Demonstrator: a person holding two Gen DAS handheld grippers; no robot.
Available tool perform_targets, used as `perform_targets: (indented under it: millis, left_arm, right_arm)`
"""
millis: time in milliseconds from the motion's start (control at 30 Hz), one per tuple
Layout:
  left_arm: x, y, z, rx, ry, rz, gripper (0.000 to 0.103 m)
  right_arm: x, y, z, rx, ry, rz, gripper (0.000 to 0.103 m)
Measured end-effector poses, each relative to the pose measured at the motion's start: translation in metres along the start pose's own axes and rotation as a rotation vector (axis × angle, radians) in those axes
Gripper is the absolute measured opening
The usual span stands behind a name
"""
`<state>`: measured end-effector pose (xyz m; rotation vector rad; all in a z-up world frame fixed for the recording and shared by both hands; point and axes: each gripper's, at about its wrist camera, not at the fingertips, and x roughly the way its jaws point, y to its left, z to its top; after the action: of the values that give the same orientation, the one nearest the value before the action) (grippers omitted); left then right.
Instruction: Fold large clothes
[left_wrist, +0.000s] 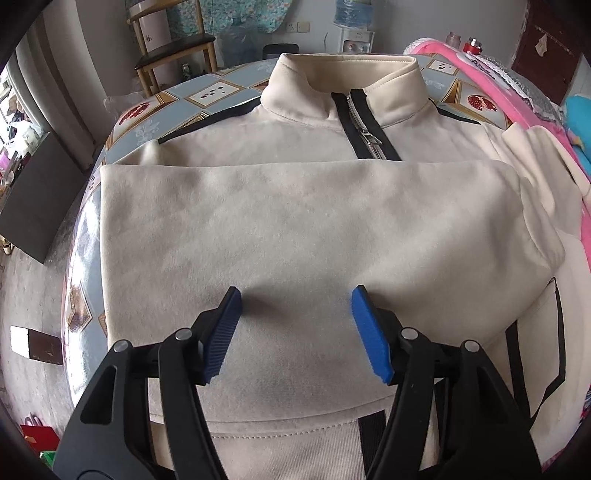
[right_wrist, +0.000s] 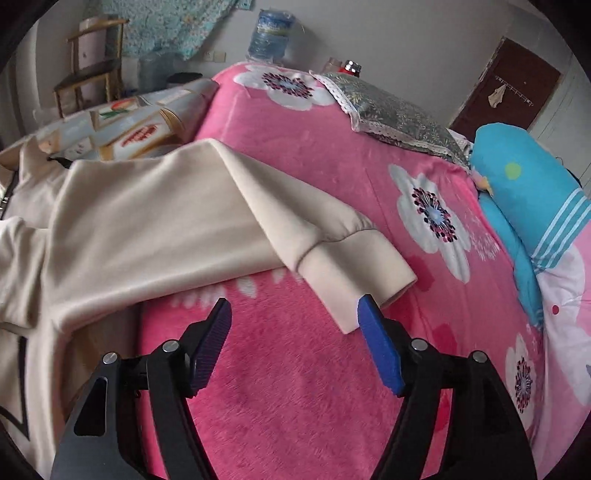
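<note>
A cream sweatshirt (left_wrist: 295, 221) with a black-trimmed zip collar (left_wrist: 347, 88) lies on the table, one sleeve folded flat across its chest. Over that folded sleeve my left gripper (left_wrist: 295, 299) stands open, its blue pads apart and holding nothing. In the right wrist view the other cream sleeve (right_wrist: 166, 221) stretches off the table onto a pink flowered blanket (right_wrist: 295, 387). Its cuff (right_wrist: 354, 280) lies just ahead of my right gripper (right_wrist: 295, 306), which is open; the right pad sits beside the cuff's edge and nothing is gripped.
The table (left_wrist: 207, 96) has a patterned blue cloth with a glossy cover. A wooden chair (left_wrist: 173, 48) and water dispenser (left_wrist: 354, 37) stand behind it. On the blanket lie a grey lace-edged pillow (right_wrist: 399, 114) and a blue cushion (right_wrist: 524, 192).
</note>
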<state>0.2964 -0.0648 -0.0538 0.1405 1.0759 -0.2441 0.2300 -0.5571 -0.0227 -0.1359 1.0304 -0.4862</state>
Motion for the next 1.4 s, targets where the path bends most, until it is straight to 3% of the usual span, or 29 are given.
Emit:
perform_targets:
  millis: [67, 133, 200, 267, 367, 467, 600, 700, 800, 867, 900, 933, 967, 1033, 1100, 1167, 1267, 1400]
  left_arm:
    - [0.000, 0.000, 0.000, 0.000, 0.000, 0.001, 0.060]
    - [0.000, -0.001, 0.000, 0.003, -0.001, 0.002, 0.060]
    - [0.000, 0.000, 0.000, 0.005, -0.004, 0.003, 0.061]
    - [0.000, 0.000, 0.000, 0.009, -0.010, 0.007, 0.061]
    - [0.000, 0.000, 0.000, 0.013, -0.019, 0.006, 0.062]
    - [-0.001, 0.001, 0.000, 0.015, -0.028, 0.000, 0.060]
    - [-0.007, 0.008, -0.002, -0.013, -0.021, -0.007, 0.040]
    - [-0.025, 0.021, -0.010, -0.064, -0.035, -0.068, 0.034]
    - [-0.046, 0.031, -0.026, -0.065, -0.053, -0.107, 0.034]
    - [-0.058, 0.038, -0.040, -0.053, -0.043, -0.139, 0.034]
    - [-0.063, 0.039, -0.046, -0.041, -0.038, -0.149, 0.034]
    - [-0.069, 0.041, -0.053, -0.025, -0.037, -0.152, 0.034]
    - [-0.074, 0.043, -0.059, -0.010, -0.035, -0.154, 0.034]
    - [-0.083, 0.048, -0.070, 0.012, -0.025, -0.171, 0.034]
    - [-0.088, 0.055, -0.078, 0.011, -0.004, -0.194, 0.034]
    - [-0.088, 0.063, -0.079, -0.001, 0.024, -0.204, 0.034]
    - [-0.084, 0.071, -0.069, -0.052, 0.029, -0.269, 0.035]
    - [-0.060, 0.070, -0.038, -0.192, 0.058, -0.479, 0.035]
  right_arm:
    - [0.024, -0.009, -0.002, 0.023, 0.052, -0.052, 0.068]
    - [0.040, -0.023, -0.007, 0.080, 0.117, -0.051, 0.031]
    - [0.036, -0.042, -0.015, 0.180, 0.143, 0.010, 0.008]
    - [0.014, -0.055, -0.019, 0.251, 0.129, 0.079, 0.006]
    - [-0.037, -0.060, -0.016, 0.296, 0.060, 0.259, 0.006]
    - [-0.106, -0.053, -0.002, 0.363, -0.017, 0.512, 0.006]
    - [-0.192, -0.016, 0.025, 0.341, -0.125, 0.808, 0.006]
    - [-0.224, 0.045, 0.049, 0.327, -0.112, 1.022, 0.006]
    - [-0.222, 0.123, 0.066, 0.319, -0.049, 1.191, 0.006]
    - [-0.206, 0.182, 0.069, 0.304, 0.027, 1.247, 0.012]
    - [-0.193, 0.215, 0.070, 0.286, 0.084, 1.283, 0.025]
    - [-0.178, 0.250, 0.067, 0.274, 0.149, 1.300, 0.041]
    - [-0.165, 0.276, 0.063, 0.261, 0.201, 1.288, 0.046]
    - [-0.141, 0.328, 0.052, 0.188, 0.288, 1.246, 0.048]
    - [-0.129, 0.352, 0.043, 0.137, 0.292, 1.202, 0.048]
    - [-0.128, 0.349, 0.033, 0.136, 0.226, 1.150, 0.048]
    - [-0.122, 0.312, 0.021, 0.178, 0.156, 1.169, 0.048]
    - [-0.126, 0.249, -0.007, 0.170, 0.016, 1.067, 0.048]
